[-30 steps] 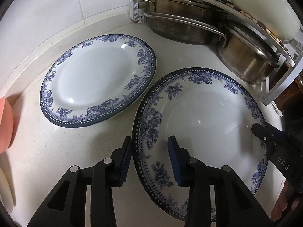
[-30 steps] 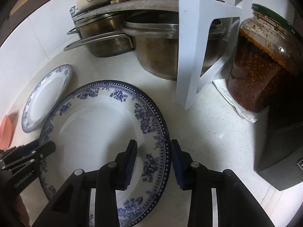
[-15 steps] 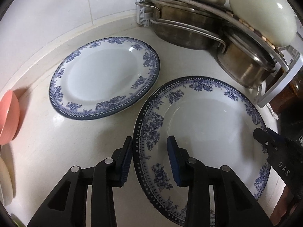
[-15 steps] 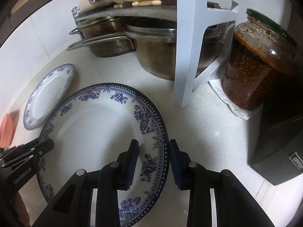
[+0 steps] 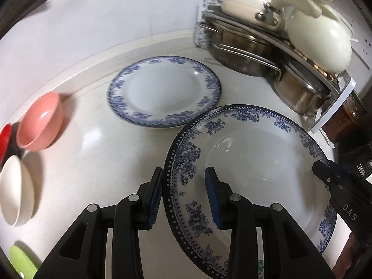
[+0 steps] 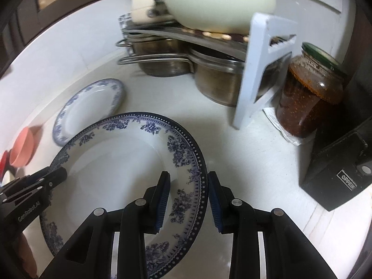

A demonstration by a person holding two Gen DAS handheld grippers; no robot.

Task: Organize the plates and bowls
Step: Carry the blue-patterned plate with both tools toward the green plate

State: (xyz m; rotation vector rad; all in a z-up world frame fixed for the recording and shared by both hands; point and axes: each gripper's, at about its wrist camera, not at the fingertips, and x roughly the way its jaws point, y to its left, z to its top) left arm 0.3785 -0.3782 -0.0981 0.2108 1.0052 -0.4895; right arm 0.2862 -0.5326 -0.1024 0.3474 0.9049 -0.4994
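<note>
A large blue-and-white floral plate [image 5: 255, 162] hangs tilted just above the white counter, held from both sides. My left gripper [image 5: 184, 195] is shut on its left rim. On the opposite rim of the same plate [image 6: 116, 162] my right gripper [image 6: 188, 200] is shut. A smaller blue-patterned plate [image 5: 162, 93] lies flat on the counter behind it, its near edge overlapped in view by the raised plate. At the left stand a pink bowl [image 5: 39, 125], a white bowl [image 5: 14, 193], a red bowl [image 5: 4, 139] and a green one [image 5: 21, 262].
A white rack [image 6: 258, 69] with steel pots [image 5: 244, 53] under it and cream cookware on top fills the back right corner. A glass jar of red-brown paste [image 6: 309, 97] and a black box [image 6: 344, 169] stand to the right. A tiled wall runs behind.
Both grippers have risen and pulled back with the large plate, which left the counter. The smaller plate looks farther away, and the bowls at the left have come into view.
</note>
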